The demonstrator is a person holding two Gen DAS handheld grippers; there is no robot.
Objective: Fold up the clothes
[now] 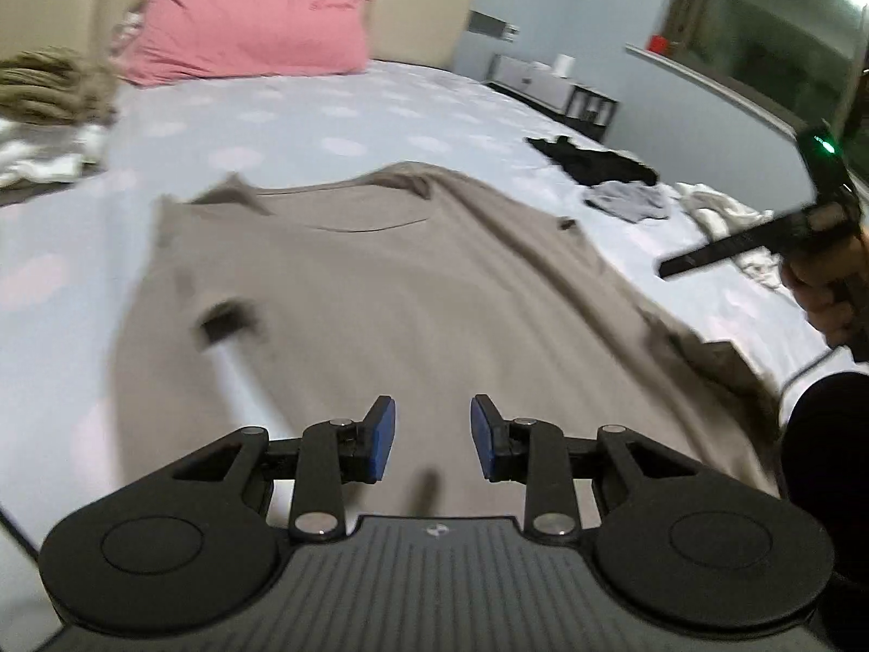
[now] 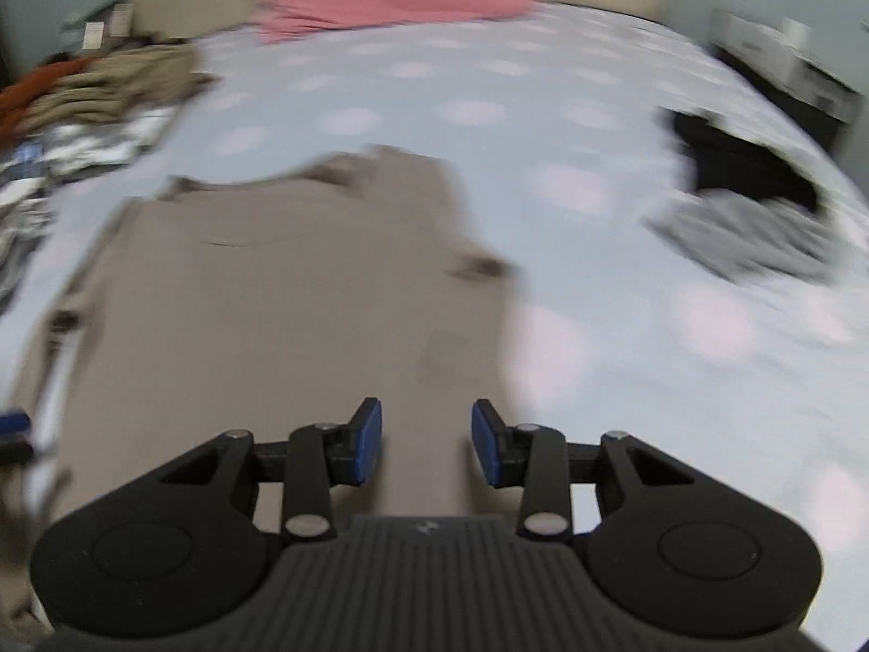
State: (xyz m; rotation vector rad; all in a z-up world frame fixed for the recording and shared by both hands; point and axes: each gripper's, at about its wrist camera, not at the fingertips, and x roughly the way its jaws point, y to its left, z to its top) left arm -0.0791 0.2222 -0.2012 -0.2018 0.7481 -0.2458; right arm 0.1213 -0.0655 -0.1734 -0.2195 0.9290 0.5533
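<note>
On the dotted bed sheet (image 1: 337,125), folded clothes (image 1: 38,87) are seen at nine o'clock, a pink pillow (image 1: 244,32) at twelve, and a taupe shirt (image 1: 380,282) is spread flat at the centre. The left gripper (image 1: 433,437) is held spread above the shirt's near hem, nothing pinched. The right gripper (image 2: 426,443) is likewise parted and empty over the shirt's right edge, with dark and grey garments (image 2: 749,201) at two o'clock.
</note>
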